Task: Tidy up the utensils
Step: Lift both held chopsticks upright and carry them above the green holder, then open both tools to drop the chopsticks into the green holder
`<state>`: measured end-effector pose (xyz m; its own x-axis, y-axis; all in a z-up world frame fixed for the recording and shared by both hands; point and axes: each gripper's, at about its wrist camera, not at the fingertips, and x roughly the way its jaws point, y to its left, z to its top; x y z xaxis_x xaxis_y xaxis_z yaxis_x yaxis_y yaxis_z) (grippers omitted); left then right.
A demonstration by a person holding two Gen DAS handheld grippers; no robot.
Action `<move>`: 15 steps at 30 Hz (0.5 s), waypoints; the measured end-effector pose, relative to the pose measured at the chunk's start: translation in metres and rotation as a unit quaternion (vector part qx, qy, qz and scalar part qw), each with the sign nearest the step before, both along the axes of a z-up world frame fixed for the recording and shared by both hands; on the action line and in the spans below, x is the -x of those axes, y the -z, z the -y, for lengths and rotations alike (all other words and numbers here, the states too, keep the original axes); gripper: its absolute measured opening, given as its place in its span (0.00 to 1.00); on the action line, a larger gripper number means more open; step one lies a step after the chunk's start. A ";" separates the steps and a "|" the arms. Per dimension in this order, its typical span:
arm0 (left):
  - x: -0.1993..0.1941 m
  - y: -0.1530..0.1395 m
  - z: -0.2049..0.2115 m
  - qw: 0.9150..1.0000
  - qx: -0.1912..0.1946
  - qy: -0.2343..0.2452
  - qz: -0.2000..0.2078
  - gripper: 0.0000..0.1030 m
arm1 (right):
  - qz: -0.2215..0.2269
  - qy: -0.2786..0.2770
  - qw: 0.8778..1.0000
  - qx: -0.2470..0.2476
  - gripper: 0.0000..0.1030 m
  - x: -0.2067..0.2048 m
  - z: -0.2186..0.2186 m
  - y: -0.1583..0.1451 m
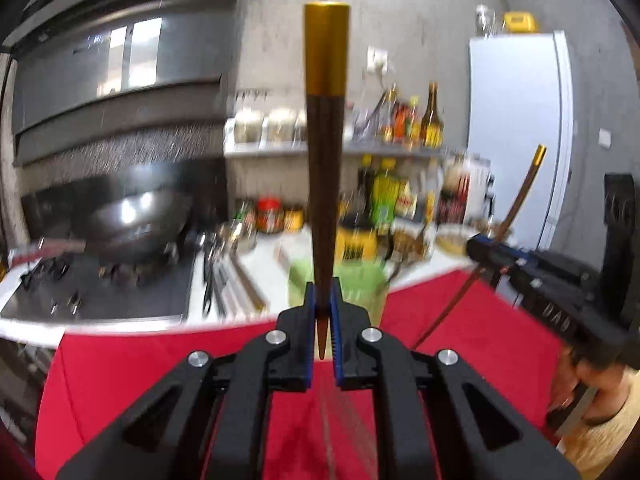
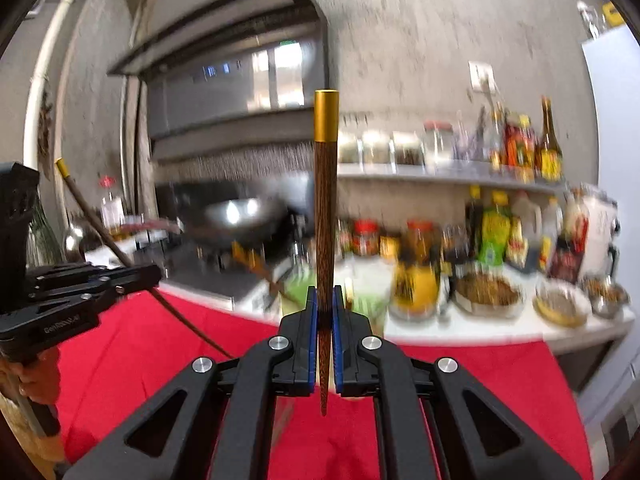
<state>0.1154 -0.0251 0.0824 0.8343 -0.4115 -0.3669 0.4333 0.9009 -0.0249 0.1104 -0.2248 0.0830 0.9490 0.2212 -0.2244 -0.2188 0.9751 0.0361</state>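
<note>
My left gripper (image 1: 323, 300) is shut on a brown wooden chopstick (image 1: 322, 184) with a gold cap, held upright with its thin tip down between the blue pads. My right gripper (image 2: 324, 304) is shut on a matching chopstick (image 2: 326, 220), also upright. In the left wrist view the right gripper (image 1: 486, 254) shows at the right with its chopstick (image 1: 516, 200). In the right wrist view the left gripper (image 2: 148, 276) shows at the left with its chopstick (image 2: 86, 208). Both hover above a red cloth (image 1: 140, 368). A green holder (image 1: 352, 280) stands on the counter just behind the left gripper's fingers, blurred.
A white counter (image 2: 460, 328) behind the cloth holds bowls of food (image 2: 488, 292), jars and bottles. A wok (image 1: 136, 216) sits on the black stove (image 1: 100, 292). Loose utensils (image 1: 216, 276) lie beside the stove. A white fridge (image 1: 520, 128) stands at the right.
</note>
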 end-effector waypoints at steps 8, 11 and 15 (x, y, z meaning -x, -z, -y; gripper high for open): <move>-0.058 -0.015 0.049 0.999 0.008 0.031 0.014 0.06 | 0.047 0.023 0.999 0.003 0.07 -0.055 -0.003 -0.022; -0.081 -0.008 0.059 1.000 -0.007 0.015 0.011 0.06 | 0.040 0.034 0.999 0.005 0.07 -0.074 -0.002 -0.014; -0.113 0.012 0.068 0.999 -0.029 0.004 -0.016 0.06 | 0.016 0.036 0.999 0.009 0.07 -0.095 -0.002 0.002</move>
<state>0.2280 -0.0935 0.0705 0.8187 -0.3962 -0.4157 0.4408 0.8975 0.0128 0.2059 -0.2228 0.0807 0.9693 0.1473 -0.1970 -0.1479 0.9889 0.0118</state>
